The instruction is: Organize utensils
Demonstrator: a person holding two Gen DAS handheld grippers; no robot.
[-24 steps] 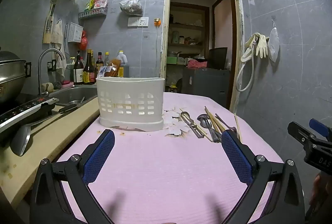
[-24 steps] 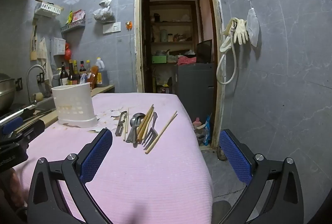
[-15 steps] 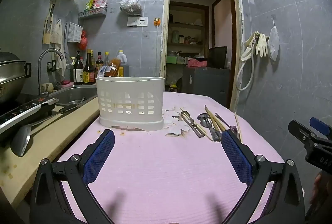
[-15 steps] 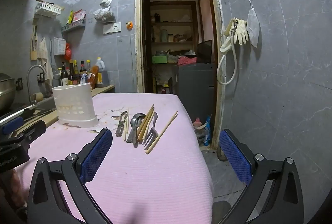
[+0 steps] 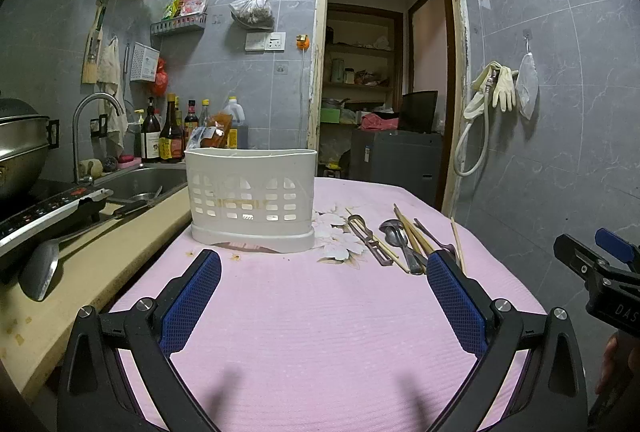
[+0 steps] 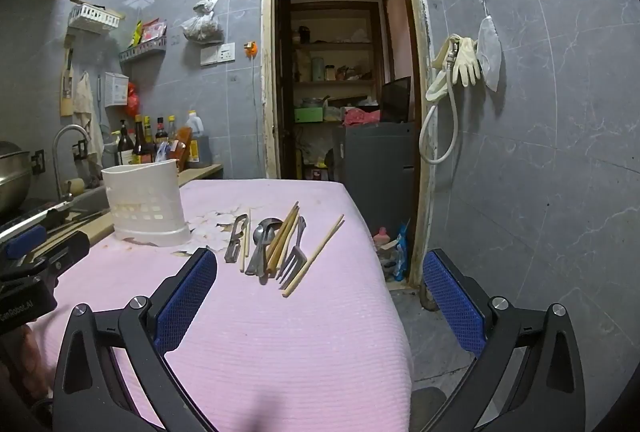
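A white slotted utensil basket (image 5: 252, 195) stands on the pink tablecloth (image 5: 312, 312); it also shows in the right wrist view (image 6: 144, 205). Right of it lies a loose group of utensils: a peeler (image 6: 236, 238), spoons (image 6: 262, 244), a fork (image 6: 294, 252) and several wooden chopsticks (image 6: 316, 254). The group shows in the left wrist view too, with the spoons (image 5: 398, 238) in its middle. My left gripper (image 5: 320, 296) is open and empty, short of the basket. My right gripper (image 6: 320, 296) is open and empty, short of the utensils.
A counter (image 5: 80, 272) with a sink (image 5: 140, 179), tap, bottles and a stove runs along the left. A spatula (image 5: 40, 268) lies on the counter. The table's right edge (image 6: 400, 312) drops to the floor by a doorway.
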